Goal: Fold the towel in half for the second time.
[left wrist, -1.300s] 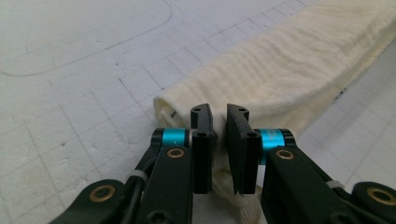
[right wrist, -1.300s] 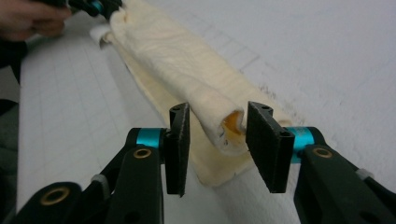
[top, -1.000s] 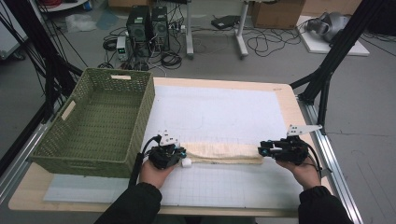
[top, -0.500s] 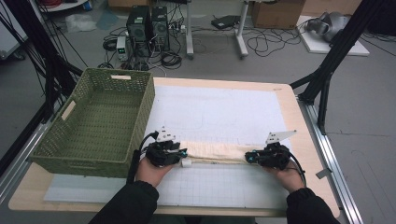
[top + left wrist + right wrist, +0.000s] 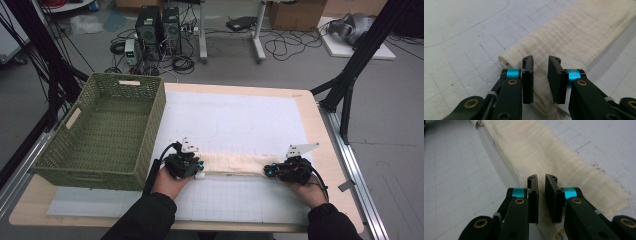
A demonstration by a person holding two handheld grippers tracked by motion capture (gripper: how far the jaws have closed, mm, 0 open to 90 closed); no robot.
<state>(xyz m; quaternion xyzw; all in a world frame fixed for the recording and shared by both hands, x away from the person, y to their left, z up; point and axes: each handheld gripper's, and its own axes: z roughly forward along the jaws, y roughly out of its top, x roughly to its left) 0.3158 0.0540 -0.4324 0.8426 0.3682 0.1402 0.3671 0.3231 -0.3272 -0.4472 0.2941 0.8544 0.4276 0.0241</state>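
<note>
A cream cloth [image 5: 235, 164], folded into a long narrow strip, lies across the white gridded mat [image 5: 235, 120]. My left gripper [image 5: 199, 171] is at the strip's left end. In the left gripper view the cloth [image 5: 574, 37] bunches up between the jaws of that gripper [image 5: 540, 60], which have just been closing and pinch the fold. My right gripper [image 5: 268, 172] is at the strip's right end. In the right gripper view its jaws [image 5: 540, 177] stand nearly together, closed within the last second on the near edge of the cloth [image 5: 544, 150].
A green woven basket [image 5: 156, 120] stands empty on the table's left side, close to my left hand. The wooden table edge [image 5: 325, 150] runs just right of my right hand. Black frame legs, cables and computers are on the floor beyond.
My right gripper has moved left and down onto the cloth's right end. My left hand has stayed at the left end.
</note>
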